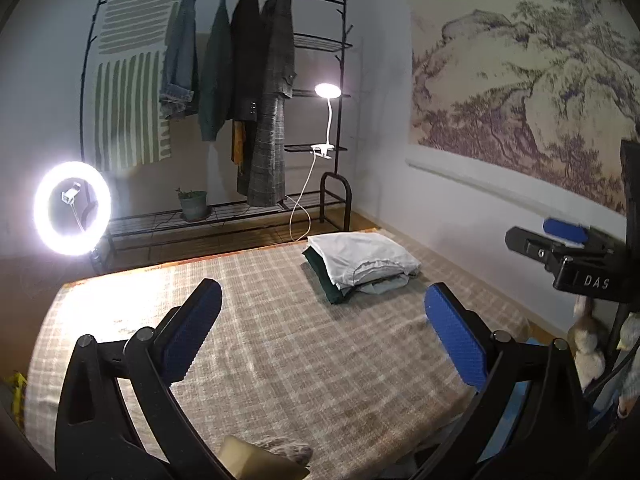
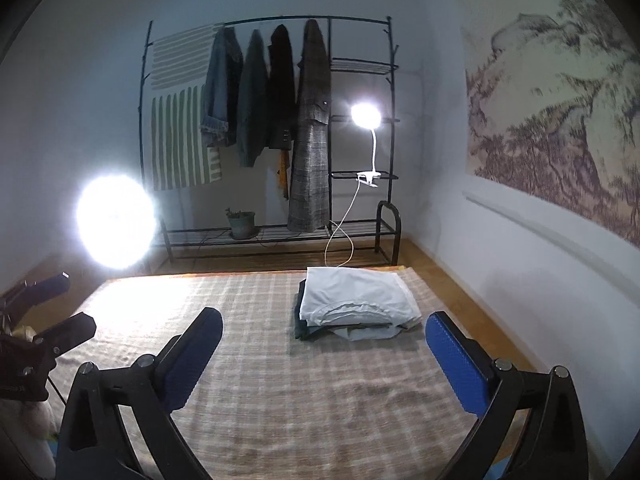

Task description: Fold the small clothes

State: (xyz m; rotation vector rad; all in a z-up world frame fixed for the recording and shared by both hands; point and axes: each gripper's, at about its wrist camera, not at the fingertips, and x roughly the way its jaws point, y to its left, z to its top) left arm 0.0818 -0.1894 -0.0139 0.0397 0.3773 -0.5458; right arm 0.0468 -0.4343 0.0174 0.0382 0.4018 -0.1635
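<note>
A pile of folded clothes (image 1: 360, 264) (image 2: 356, 300), a white piece on top and dark green under it, lies at the far right of the plaid-covered table (image 1: 280, 360) (image 2: 280, 380). My left gripper (image 1: 320, 292) is open over the table's near half, short of the pile, and nothing sits between its blue pads. My right gripper (image 2: 324, 316) is open too, equally bare, with the pile just ahead of it. Each gripper shows in the other's view: the right one (image 1: 532, 236) at the right edge, the left one (image 2: 76, 302) at the left edge. Crumpled beige and grey fabric (image 1: 272, 454) lies at the near edge.
Behind the table stands a black clothes rack (image 1: 224, 100) (image 2: 272, 120) with hanging coats, a plant pot (image 1: 194, 204) and a lit clip lamp (image 1: 327, 90). A bright ring light (image 1: 72, 208) (image 2: 116, 220) stands at the far left. A wall with a mural (image 1: 520, 80) runs along the right.
</note>
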